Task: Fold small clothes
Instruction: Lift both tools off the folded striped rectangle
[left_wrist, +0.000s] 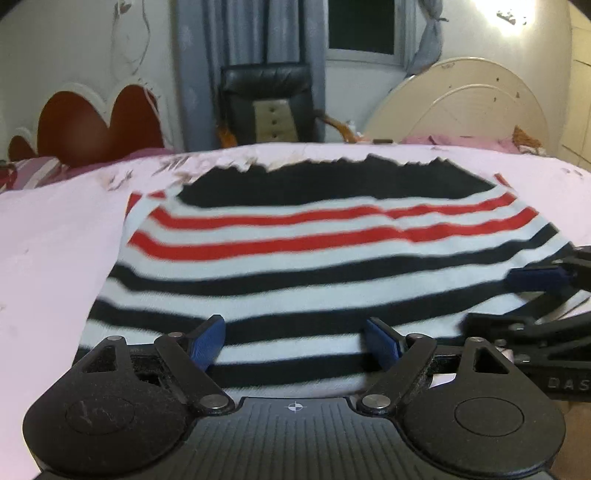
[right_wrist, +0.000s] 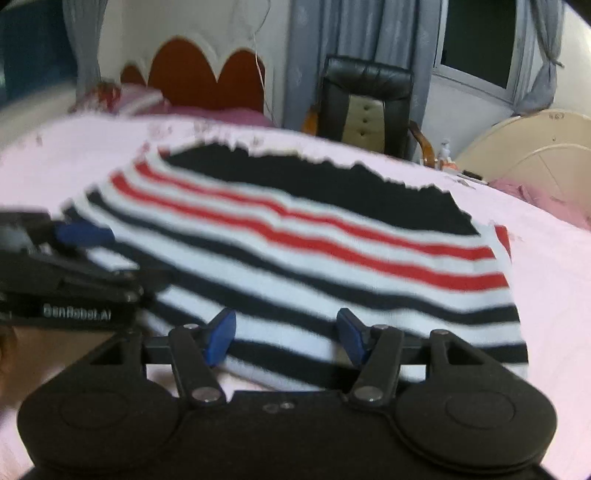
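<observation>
The left gripper (left_wrist: 295, 341) has its blue fingers (left_wrist: 207, 341) spread wide, gripping nothing; the near hem of the sweater (left_wrist: 303, 258) lies in the gap between them. The right gripper (right_wrist: 286, 338) is the same: fingers (right_wrist: 221, 339) apart, with the sweater's near edge between the pads. Neither pair has closed on cloth. Judging by this, both are lined up along the near hem so that each can pinch it at a separate spot, the spacing meant to keep the edge straight when it is lifted.

The two grippers sit side by side at that hem. In the left view the right gripper shows at the sweater's right edge, and in the right view the left one shows at its left edge, so they flank the near side of the garment.

The sweater lies spread flat on the bed (left_wrist: 55, 229), which serves as the folding surface. Its black stripes are nearest the grippers, the red stripes beyond them, and a solid black band with a ragged pale edge farthest away. It looks smoothed out so a fold can go across it cleanly. No fold is visible yet; the task seems at its start.

Beyond the sweater's far edge stand a black chair (left_wrist: 269, 103) and grey curtains (left_wrist: 195, 74).
</observation>
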